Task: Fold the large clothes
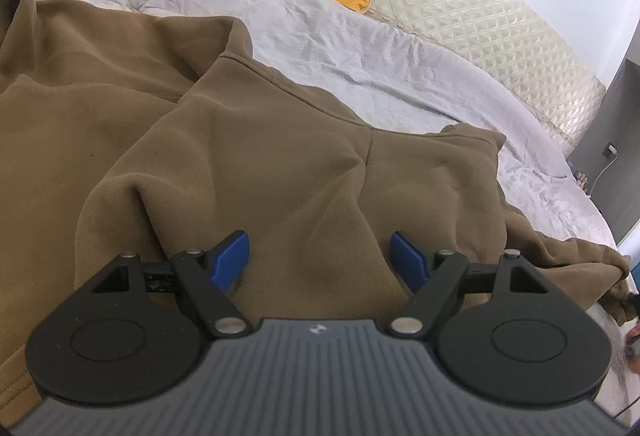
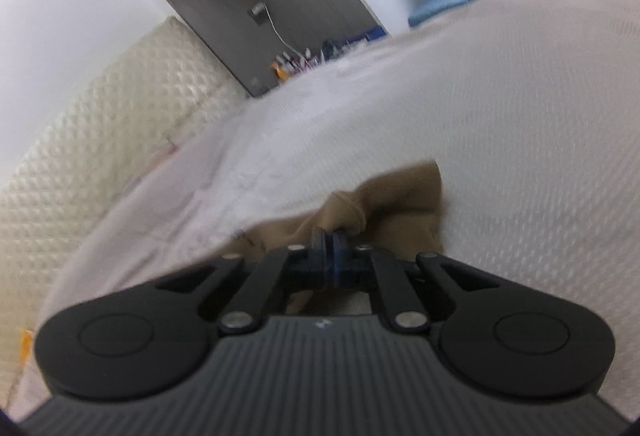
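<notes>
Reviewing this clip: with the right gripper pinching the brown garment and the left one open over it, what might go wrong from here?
1. The right gripper is shut on only a small bunched tip of the brown garment; a pull may slip it free.
2. The left gripper is open above the garment, pinning nothing, so a pull from the right may drag the whole piece across the grey bedsheet rather than fold it.
3. The cloth already lies in ridges, so creases may get folded in.

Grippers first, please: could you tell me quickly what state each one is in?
Left tool: open, holding nothing.
Right tool: closed on the brown garment.
</notes>
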`<state>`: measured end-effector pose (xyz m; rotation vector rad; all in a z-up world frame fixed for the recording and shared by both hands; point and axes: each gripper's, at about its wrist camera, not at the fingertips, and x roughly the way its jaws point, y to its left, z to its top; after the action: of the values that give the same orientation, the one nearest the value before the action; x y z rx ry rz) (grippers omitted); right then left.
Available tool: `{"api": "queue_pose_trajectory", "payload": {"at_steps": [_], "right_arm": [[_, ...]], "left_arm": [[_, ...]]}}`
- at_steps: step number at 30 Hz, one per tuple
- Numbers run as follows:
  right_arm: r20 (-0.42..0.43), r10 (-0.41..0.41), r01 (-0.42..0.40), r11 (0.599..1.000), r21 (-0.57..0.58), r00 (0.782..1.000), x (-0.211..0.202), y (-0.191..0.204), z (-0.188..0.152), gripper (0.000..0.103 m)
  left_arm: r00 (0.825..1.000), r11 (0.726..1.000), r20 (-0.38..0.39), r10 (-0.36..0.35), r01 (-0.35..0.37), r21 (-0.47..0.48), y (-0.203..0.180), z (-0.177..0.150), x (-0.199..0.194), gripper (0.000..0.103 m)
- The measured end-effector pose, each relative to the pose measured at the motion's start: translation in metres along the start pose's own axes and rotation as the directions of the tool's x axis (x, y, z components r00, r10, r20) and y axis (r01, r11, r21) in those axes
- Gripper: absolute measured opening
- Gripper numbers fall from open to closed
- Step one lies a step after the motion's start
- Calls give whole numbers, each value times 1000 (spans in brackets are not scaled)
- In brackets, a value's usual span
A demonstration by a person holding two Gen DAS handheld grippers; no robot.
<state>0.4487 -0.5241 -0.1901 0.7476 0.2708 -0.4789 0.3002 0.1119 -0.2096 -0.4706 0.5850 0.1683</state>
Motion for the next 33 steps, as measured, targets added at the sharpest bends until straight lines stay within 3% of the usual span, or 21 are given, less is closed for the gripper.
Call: {"api": "queue_pose_trajectory", "payload": {"at_steps": [6, 12, 15, 17, 19, 21, 25, 28, 33], "right_arm": [[67, 30, -24, 997, -80, 997, -32, 9, 58, 6], [45, 0, 6, 991, -132, 999, -40, 1, 79, 6], [84, -1, 8, 996, -85, 996, -43, 10, 96, 6], [110, 1, 14, 991, -132, 994, -45, 24, 106, 6], [79, -24, 33, 993, -112, 997, -34, 37, 119, 6], [6, -102, 102, 986, -134, 995, -7, 46, 121, 6], [-123, -252, 231, 959, -163, 960, 66, 30, 98, 6], [-170, -241, 227, 969, -101, 955, 97, 0, 79, 7], [-177, -161, 148, 985, -84, 971, 113, -18, 65, 11]], "left_arm": [[1000, 1000, -5, 10, -10, -12, 2, 1, -2, 82], [1000, 1000, -10, 13, -13, -20, 2, 1, -3, 82], [1000, 1000, -10, 17, -17, -16, 1, 1, -3, 82], [1000, 1000, -9, 18, -18, -15, 1, 1, -3, 82], [1000, 1000, -7, 20, -20, -10, 1, 1, -2, 82], [1000, 1000, -4, 21, -21, -7, 0, 0, -2, 82], [999, 999, 1, 35, -35, 9, -3, 2, -3, 82], [999, 999, 6, 49, -49, 20, -5, 2, -3, 82], [998, 996, 18, 67, -68, 49, -9, 3, -1, 82]]}}
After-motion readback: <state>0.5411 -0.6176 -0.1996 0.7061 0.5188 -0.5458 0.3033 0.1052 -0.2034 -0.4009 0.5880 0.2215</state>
